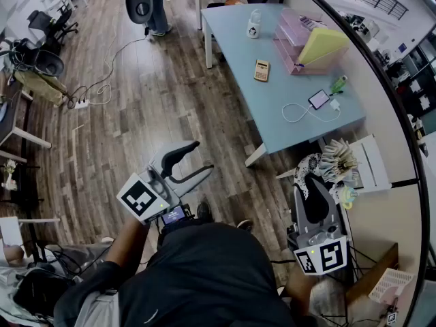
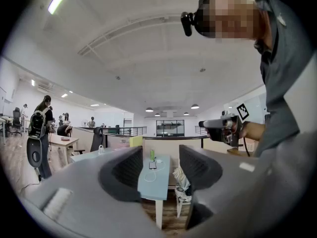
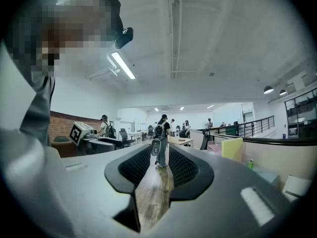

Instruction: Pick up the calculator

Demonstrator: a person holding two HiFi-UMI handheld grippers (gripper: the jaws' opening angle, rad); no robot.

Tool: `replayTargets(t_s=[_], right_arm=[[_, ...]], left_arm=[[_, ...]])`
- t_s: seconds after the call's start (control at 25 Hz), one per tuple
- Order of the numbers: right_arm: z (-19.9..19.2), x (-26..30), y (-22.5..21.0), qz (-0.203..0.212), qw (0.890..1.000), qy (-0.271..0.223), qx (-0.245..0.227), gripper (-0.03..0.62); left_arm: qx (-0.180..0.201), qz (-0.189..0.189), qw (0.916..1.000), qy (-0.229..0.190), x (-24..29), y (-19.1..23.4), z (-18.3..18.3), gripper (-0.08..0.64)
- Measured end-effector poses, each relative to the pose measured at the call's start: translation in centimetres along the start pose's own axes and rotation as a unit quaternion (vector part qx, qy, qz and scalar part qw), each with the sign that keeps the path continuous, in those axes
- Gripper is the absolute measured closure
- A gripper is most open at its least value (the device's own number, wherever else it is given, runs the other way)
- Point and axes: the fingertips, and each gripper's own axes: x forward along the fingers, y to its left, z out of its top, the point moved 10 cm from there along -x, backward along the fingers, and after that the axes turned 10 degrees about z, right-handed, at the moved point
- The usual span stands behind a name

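Left gripper: fingers released, spread wide, nothing between them; its own view shows only the far end of the counter through the gap. Right gripper: fingers drawn almost together, only a narrow slit, clamped on nothing; floor shows through.

Both are held level and close to the person's body. Judged: a carrying posture, approach not begun, with the spread left one the readier to grasp.

Calculator: lies flat, keys up, on the light-blue counter, well apart from both grippers, just beside the pink drawer unit with a yellow folder on top. Open counter surrounds its near side, so access looks free.

Writing: calculator face too small to read. Only the square black-and-white markers on the gripper cubes are legible as patterns, no text
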Motion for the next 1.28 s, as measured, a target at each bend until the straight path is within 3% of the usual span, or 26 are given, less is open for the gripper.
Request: replayTargets(t_s=[0.88,1.28], right_arm=[[0.2,5.8,3.4,-0.005,1.000,0.019,-0.003,0.486],[-0.5,6.3,0.1,0.005,1.000,0.016,0.005,0.468]], left_arm=[[-0.025,-0.004,0.9996,-0.008,-3.6,6.0,-1.9,0.287],[-0.028,0.009,0.9996,-0.006,-1.7,5.9,-2.5,0.287]])
